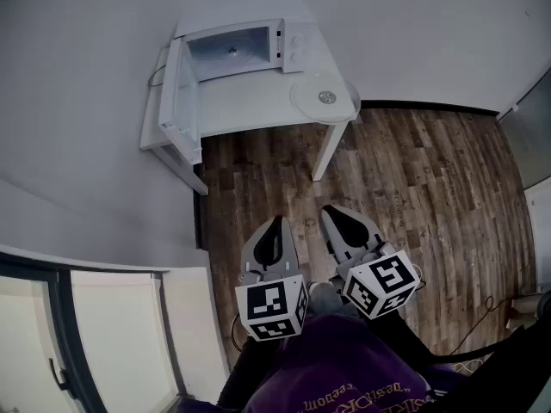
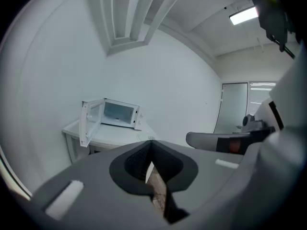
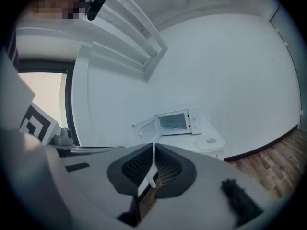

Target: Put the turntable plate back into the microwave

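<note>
Turntable plate (image 1: 325,98) beside open microwave (image 1: 245,50), head view

You hold one left gripper (image 1: 277,219) and one right gripper (image 1: 328,209); ahead of their jaws are one microwave (image 1: 291,48), one turntable plate (image 1: 312,101) and one table (image 1: 250,115).

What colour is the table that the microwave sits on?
White, like the microwave on it. The table shows best in the head view.

- The left gripper (image 1: 277,220) and the right gripper (image 1: 328,210) are built as light grey shells, each tapered round a black teardrop-shaped inset.
- The left cube (image 1: 272,308) and the right cube (image 1: 382,284) are covered with black-and-white square markers.
- A purple garment (image 1: 344,370) with pale lettering is worn.
</note>
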Demonstrator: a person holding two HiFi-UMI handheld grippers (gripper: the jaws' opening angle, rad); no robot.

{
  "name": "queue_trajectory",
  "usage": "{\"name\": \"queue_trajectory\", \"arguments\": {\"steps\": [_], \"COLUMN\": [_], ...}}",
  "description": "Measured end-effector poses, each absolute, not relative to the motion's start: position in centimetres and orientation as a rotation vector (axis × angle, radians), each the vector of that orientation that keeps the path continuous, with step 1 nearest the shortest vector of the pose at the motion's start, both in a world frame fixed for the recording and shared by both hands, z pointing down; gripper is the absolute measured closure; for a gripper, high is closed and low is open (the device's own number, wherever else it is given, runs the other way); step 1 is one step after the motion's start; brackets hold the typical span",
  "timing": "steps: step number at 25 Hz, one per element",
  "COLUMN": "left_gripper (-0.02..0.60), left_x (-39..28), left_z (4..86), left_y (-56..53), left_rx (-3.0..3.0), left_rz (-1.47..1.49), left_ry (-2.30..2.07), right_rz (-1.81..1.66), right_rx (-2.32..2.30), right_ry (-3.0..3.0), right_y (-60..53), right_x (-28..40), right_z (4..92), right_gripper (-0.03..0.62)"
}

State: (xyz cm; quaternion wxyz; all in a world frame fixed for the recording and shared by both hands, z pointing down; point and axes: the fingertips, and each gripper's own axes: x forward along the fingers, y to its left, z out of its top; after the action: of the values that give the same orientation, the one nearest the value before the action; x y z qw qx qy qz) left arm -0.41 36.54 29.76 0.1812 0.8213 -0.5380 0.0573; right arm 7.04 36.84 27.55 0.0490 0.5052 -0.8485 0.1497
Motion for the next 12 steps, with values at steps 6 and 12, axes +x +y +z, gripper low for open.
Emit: {"name": "queue_trajectory", "arguments": {"steps": [6, 12], "left_gripper": [0.578, 0.578], "left_x": [-1.2, -0.6], "left_z": [30.3, 31.4], "left_y": [35.8, 33.6], "left_rx": [2.313, 2.309], "left_rz": [0.159, 0.171], "left_ry": [-1.497, -1.479], "right_rz": [0.466, 0.48], "right_rx": [1.542, 1.563], "right_ry": [-2.576, -2.561], "right_y": [36.1, 33.4], "right_x": [6.2, 6.8], "right_z": [28.1, 29.3], "right_gripper": [0.583, 0.583]}}
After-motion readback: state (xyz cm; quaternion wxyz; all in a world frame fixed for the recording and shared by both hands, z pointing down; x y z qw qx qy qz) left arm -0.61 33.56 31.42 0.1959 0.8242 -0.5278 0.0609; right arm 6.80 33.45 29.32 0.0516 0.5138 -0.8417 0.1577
